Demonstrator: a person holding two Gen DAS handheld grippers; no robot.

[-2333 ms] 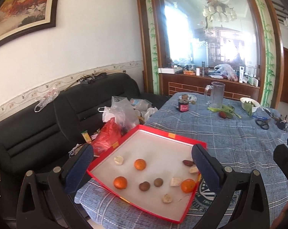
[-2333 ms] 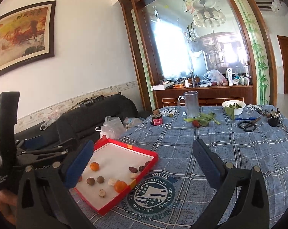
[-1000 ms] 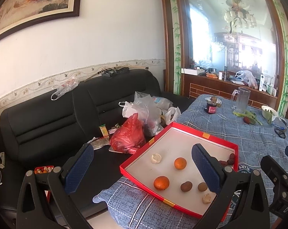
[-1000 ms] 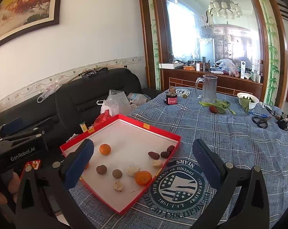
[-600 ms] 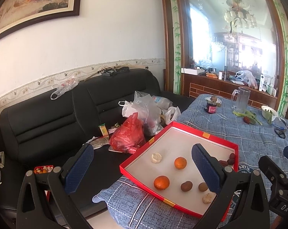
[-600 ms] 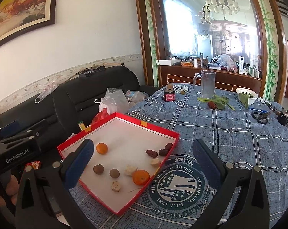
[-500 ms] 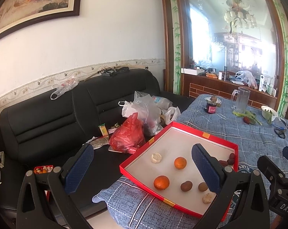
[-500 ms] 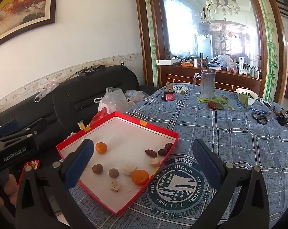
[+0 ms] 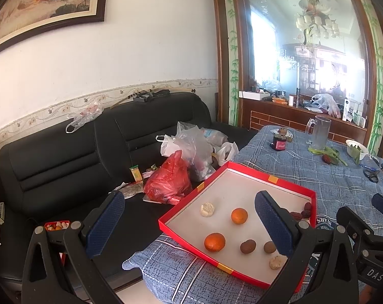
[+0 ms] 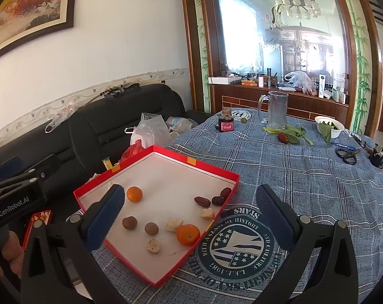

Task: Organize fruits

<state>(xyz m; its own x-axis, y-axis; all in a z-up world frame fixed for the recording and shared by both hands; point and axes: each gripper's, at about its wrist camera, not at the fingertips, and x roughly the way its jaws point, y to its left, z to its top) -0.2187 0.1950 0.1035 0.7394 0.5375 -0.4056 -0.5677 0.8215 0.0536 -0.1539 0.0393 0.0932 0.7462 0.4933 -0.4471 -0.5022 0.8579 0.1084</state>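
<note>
Right wrist view showed a red tray [image 10: 218, 172] on the blue plaid tablecloth [image 10: 305, 177], at the table edge nearest the black sofa [image 10: 110, 124]. In the tray lay two oranges in that view, one at the far left [image 10: 134, 194] and one near the front rim [image 10: 188, 234]; the left wrist view showed a further orange [image 9: 214, 242]. Also counted there: two round brown fruits [image 10: 129, 222], three dark red dates [image 10: 202, 201] by the right wall, and three pale chunks [image 10: 172, 224]. The right gripper [image 10: 188, 207] hovered above the tray, jaws spread wide with nothing between them. The left gripper [image 9: 188, 215] hung over the tray's sofa-side corner, likewise spread and empty. Farther back stood a glass pitcher [image 10: 276, 110], a small jar [image 10: 226, 124], a white bowl [image 10: 329, 126] and scissors [image 10: 346, 154]. Plastic bags [image 9: 188, 152] crowded the sofa seat.
</note>
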